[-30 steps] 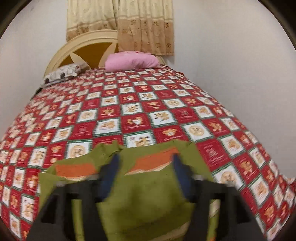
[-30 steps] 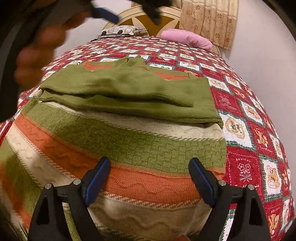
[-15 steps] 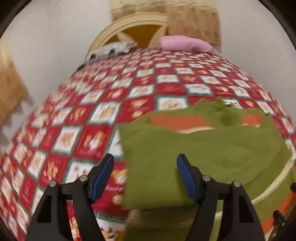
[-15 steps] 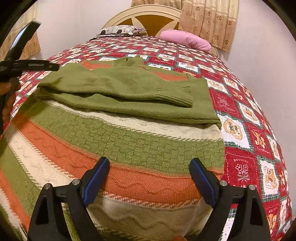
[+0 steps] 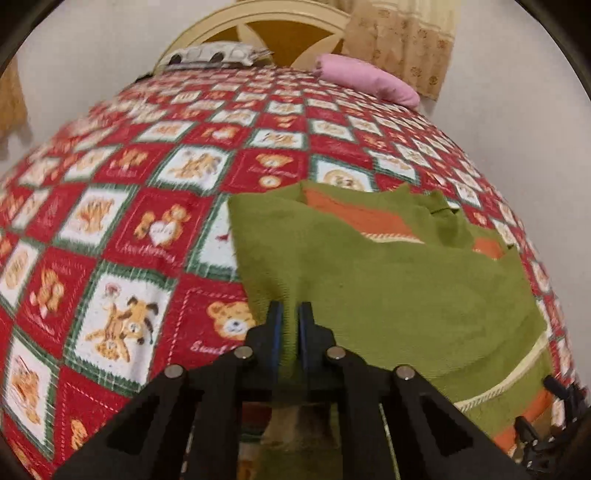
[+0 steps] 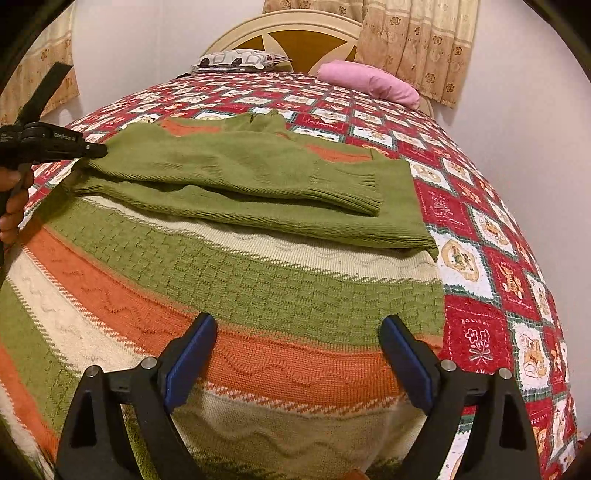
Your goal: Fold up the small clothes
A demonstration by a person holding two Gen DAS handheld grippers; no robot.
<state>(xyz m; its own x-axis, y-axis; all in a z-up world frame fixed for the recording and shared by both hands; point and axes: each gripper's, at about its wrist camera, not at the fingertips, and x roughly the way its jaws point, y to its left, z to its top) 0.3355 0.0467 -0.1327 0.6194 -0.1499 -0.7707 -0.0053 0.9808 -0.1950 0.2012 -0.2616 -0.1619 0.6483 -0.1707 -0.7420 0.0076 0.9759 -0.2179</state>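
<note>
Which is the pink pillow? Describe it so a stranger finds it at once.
Start at the round cream headboard at the far end of the bed. Just below its right side lies the pink pillow. It is plain pink; the pillow to its left is patterned.

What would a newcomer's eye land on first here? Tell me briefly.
The striped green, orange and cream sweater, sleeves folded in, spread across the near end of the red patchwork bedspread. Next, the left gripper shut on its green edge, and the pink pillow by the headboard.
</note>
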